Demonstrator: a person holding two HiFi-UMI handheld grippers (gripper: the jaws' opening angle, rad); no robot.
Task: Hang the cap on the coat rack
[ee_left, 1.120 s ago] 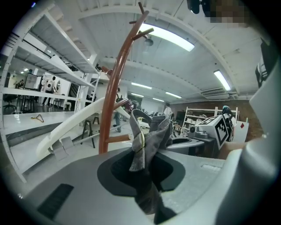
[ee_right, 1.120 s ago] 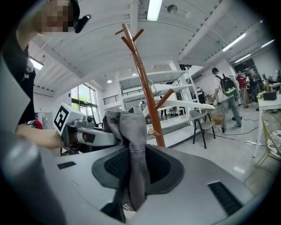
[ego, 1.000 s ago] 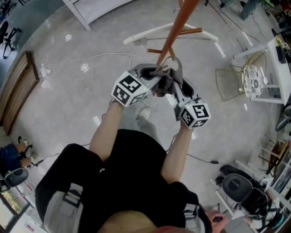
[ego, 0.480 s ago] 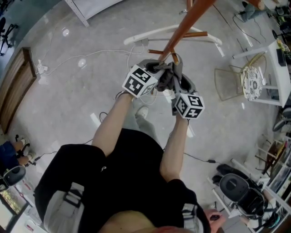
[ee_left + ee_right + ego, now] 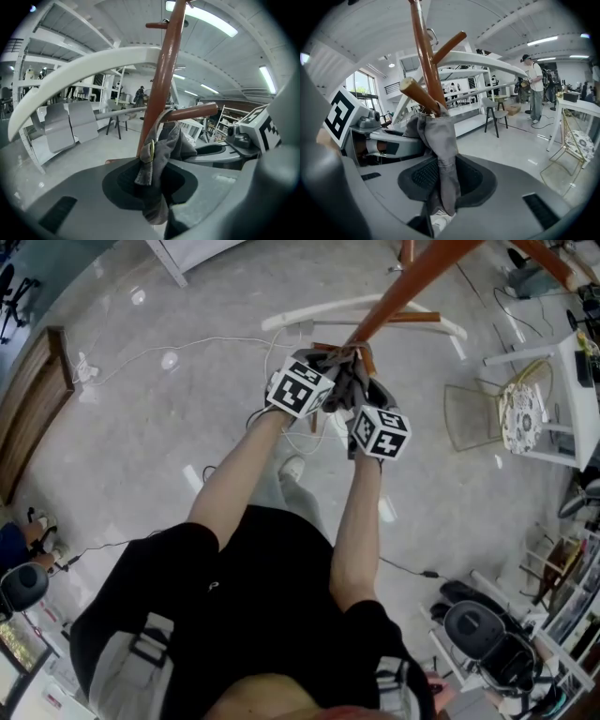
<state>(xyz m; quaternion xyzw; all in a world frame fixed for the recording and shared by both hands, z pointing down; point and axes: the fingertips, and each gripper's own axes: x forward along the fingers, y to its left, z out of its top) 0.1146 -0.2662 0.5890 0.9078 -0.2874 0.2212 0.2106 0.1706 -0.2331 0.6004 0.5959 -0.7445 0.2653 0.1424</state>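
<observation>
A grey cap (image 5: pixel 345 388) is bunched between both grippers at the brown pole (image 5: pixel 405 289) of the coat rack. My left gripper (image 5: pixel 325 371) is shut on the cap's strap end with its brass buckle (image 5: pixel 151 150). My right gripper (image 5: pixel 360 399) is shut on a fold of the cap's cloth (image 5: pixel 439 140). The cap (image 5: pixel 165 143) lies against a short brown peg (image 5: pixel 193 112), and in the right gripper view that peg (image 5: pixel 417 93) sticks out just above the cloth. The two grippers sit close together, almost touching.
The rack's white curved base legs (image 5: pixel 366 306) spread over the floor below. A wire chair with a patterned cushion (image 5: pixel 516 409) stands at the right beside a white table (image 5: pixel 581 105). A white cable (image 5: pixel 187 357) runs over the floor at the left. A person (image 5: pixel 534 84) stands in the background.
Both grippers have moved away from my body and up toward the pole, carrying the cap, and have drawn closer together.
</observation>
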